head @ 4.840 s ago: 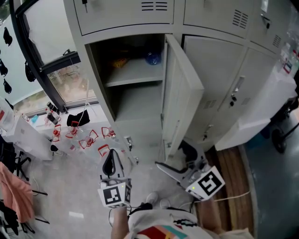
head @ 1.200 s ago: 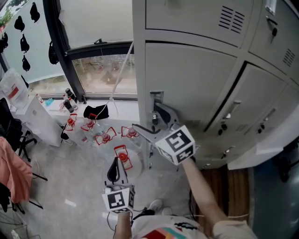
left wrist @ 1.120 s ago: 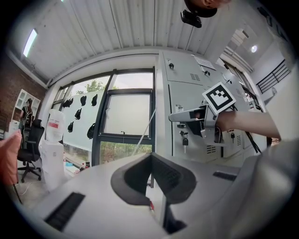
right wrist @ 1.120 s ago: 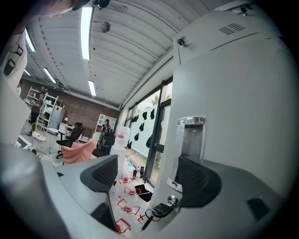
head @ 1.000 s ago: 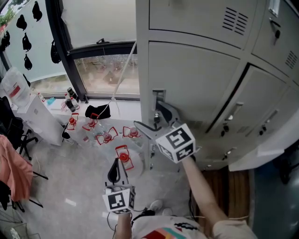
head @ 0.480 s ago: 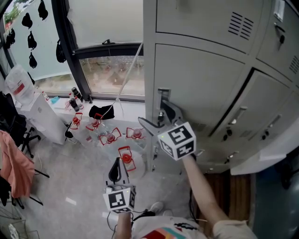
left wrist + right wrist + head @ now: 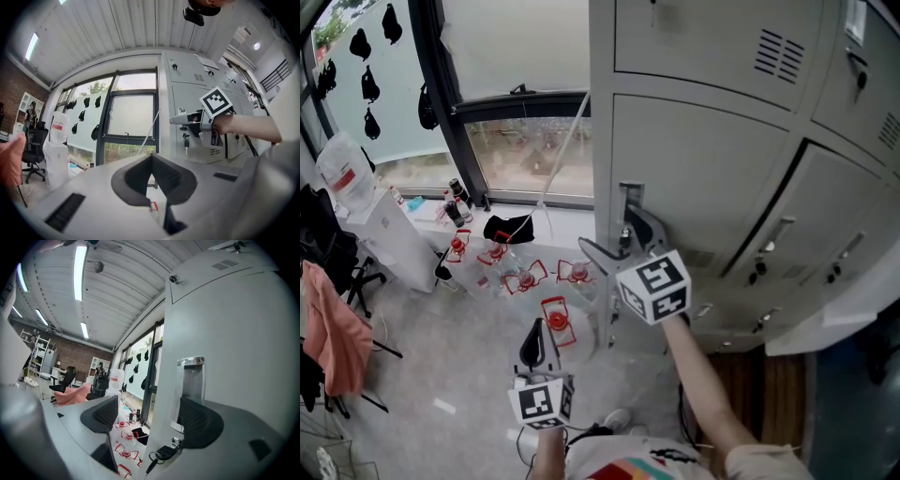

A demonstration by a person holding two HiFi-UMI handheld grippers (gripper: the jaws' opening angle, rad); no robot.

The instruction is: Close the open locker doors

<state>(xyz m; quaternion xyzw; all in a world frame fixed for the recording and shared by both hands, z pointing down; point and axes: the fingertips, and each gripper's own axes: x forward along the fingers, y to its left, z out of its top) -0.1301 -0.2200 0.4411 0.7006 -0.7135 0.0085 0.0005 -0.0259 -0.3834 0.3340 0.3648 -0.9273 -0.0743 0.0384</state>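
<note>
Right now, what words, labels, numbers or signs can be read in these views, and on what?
None readable.
White container: red label, too small to read.
Locker door: tag below the handle, blurred.
Right gripper, left gripper: square markers only, no letters.

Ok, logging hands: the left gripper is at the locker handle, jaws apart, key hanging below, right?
No: it is the right gripper at the handle, jaws apart, key hanging below, as the head view shows. The left gripper hangs apart, touching nothing.
</note>
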